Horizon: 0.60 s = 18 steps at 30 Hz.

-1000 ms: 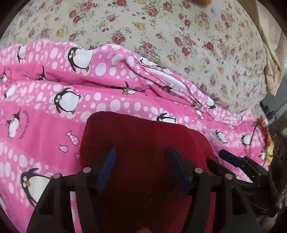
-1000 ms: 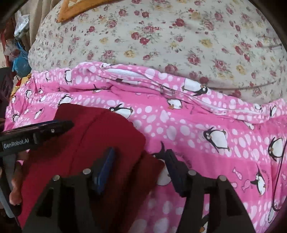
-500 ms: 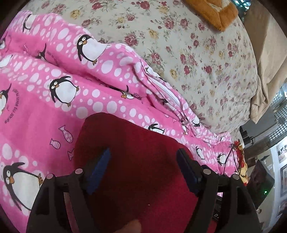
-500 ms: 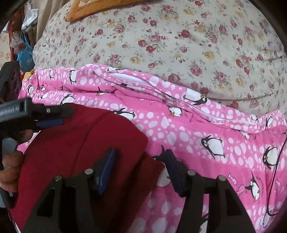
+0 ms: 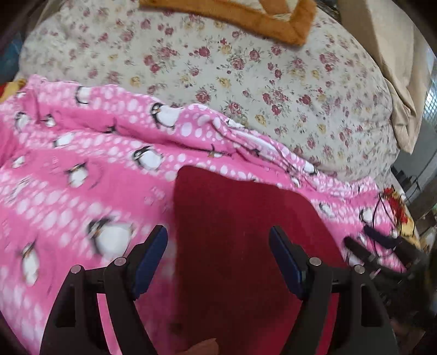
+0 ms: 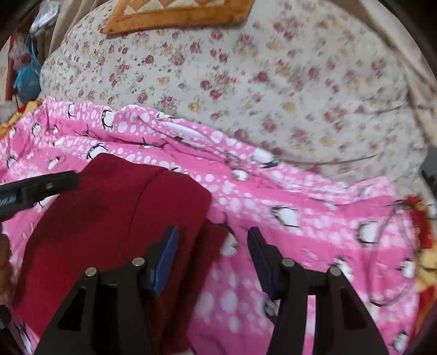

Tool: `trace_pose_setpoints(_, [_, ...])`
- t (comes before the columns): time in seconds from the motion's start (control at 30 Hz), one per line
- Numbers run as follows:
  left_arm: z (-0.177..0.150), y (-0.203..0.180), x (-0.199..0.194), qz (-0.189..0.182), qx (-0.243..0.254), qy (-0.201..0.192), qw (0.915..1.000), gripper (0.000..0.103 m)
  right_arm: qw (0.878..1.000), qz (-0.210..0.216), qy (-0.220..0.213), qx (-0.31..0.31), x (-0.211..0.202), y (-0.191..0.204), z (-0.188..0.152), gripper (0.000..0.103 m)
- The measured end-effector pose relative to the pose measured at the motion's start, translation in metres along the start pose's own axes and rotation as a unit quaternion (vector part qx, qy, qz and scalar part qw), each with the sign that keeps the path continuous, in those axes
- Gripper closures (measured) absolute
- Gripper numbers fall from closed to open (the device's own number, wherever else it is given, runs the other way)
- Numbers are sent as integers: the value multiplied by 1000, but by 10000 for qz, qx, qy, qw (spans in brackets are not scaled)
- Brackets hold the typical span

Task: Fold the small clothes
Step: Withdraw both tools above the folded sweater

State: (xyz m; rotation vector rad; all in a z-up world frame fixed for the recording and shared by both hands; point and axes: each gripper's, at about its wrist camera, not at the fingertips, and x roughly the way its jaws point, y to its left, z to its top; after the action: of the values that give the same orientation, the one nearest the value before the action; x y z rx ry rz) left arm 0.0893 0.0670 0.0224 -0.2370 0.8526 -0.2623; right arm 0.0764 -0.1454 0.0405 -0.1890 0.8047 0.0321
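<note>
A dark red folded garment [image 5: 240,245] lies flat on a pink penguin-print blanket [image 5: 82,169]. My left gripper [image 5: 218,254] is open and empty above the garment's left part, with its fingers wide apart. My right gripper [image 6: 213,251] is open and empty over the garment's right edge [image 6: 114,224], where a lower layer sticks out. The right gripper shows in the left wrist view [image 5: 382,251] at the right. The left gripper shows in the right wrist view [image 6: 38,185] at the left.
The pink blanket [image 6: 300,218] covers the near part of a bed with a cream floral sheet [image 5: 245,68]. An orange-edged cushion [image 6: 174,16] lies at the far side. Beige fabric [image 5: 396,54] is at the right. Red and yellow cloth [image 6: 420,232] lies at the right edge.
Both grippers have pulled back and up from the red garment, showing more of the bed. The left gripper has swung left, so the garment now sits right of centre. Both stay open.
</note>
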Motion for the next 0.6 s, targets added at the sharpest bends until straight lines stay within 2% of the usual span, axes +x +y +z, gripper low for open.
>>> trace_pose_setpoints(0.07, [-18, -1, -18, 80, 93, -15, 9999, 39, 9998, -160, -141, -27, -22, 1, -6, 47])
trace_pose_setpoints(0.13, [-34, -5, -30, 148, 170, 49, 9997, 39, 9995, -139, -264, 52, -44, 0, -15, 47])
trace_pose_setpoints(0.23, [-63, -12, -40, 286, 302, 288, 9987, 39, 9982, 421, -309, 288, -70, 1, -34, 47])
trace_pose_setpoints(0.27, [-73, -14, -38, 280, 313, 486, 9979, 39, 9970, 681, -188, 318, -73, 4, -42, 47])
trace_pose_setpoints(0.33, [-83, -19, -33, 197, 407, 745, 9962, 39, 9953, 909, 183, 265, -66, 13, -57, 47])
trace_pose_setpoints(0.37, [-85, -21, -34, 223, 448, 738, 9960, 39, 9949, 837, 533, 187, -56, 18, -68, 47])
trace_pose_setpoints(0.43, [-87, -24, -43, 307, 517, 587, 9965, 39, 9933, 766, 862, 125, -46, 22, -80, 47])
trace_pose_setpoints(0.5, [-90, -24, -54, 345, 490, 475, 9971, 39, 9942, 787, 685, 251, -60, 19, -83, 47])
trace_pose_setpoints(0.6, [-97, -27, -73, 524, 490, 248, 9971, 39, 9965, 727, 153, 386, -99, 9, -89, 47])
